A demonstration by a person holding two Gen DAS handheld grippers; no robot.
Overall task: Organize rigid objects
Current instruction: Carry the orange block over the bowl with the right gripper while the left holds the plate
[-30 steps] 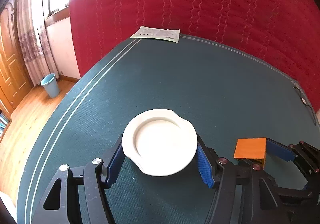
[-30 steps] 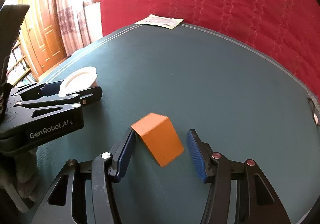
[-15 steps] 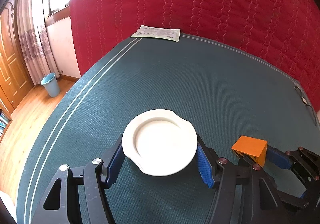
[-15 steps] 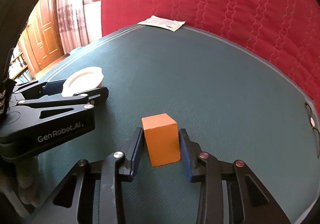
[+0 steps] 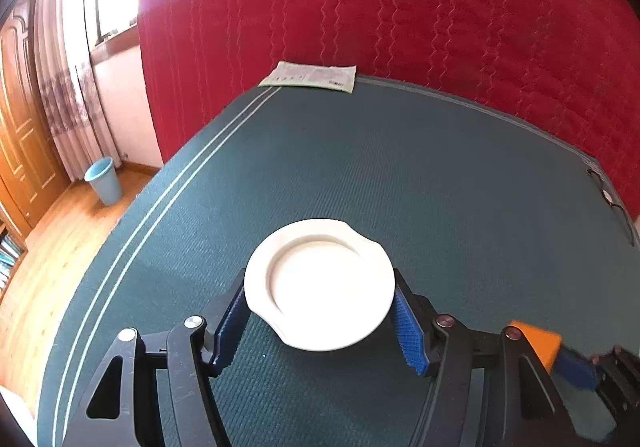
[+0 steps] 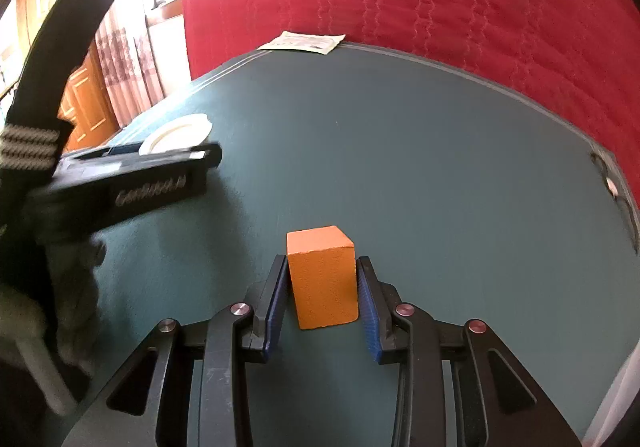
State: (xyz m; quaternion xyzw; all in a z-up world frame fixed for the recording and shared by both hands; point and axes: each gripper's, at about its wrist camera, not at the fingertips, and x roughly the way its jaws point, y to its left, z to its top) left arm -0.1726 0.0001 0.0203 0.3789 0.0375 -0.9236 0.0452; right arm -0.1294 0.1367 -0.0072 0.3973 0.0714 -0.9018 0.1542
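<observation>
Right gripper (image 6: 322, 301): jaws closed on block (image 6: 322, 279), held upright, prob. for transfer to plate (image 5: 319, 283). Left gripper (image 5: 320, 317): jaws wide, clasping plate rim both sides (steadying it) over green surface (image 5: 360, 167).

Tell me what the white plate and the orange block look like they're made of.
The round white plate with a notched rim, held in the left claw, looks like glazed ceramic or melamine: smooth, even, slightly glossy. I cannot tell which. The orange rectangular block, squeezed in the right claw, looks like painted wood or dense foam: matte, finely grainy faces, crisp edges.
</observation>
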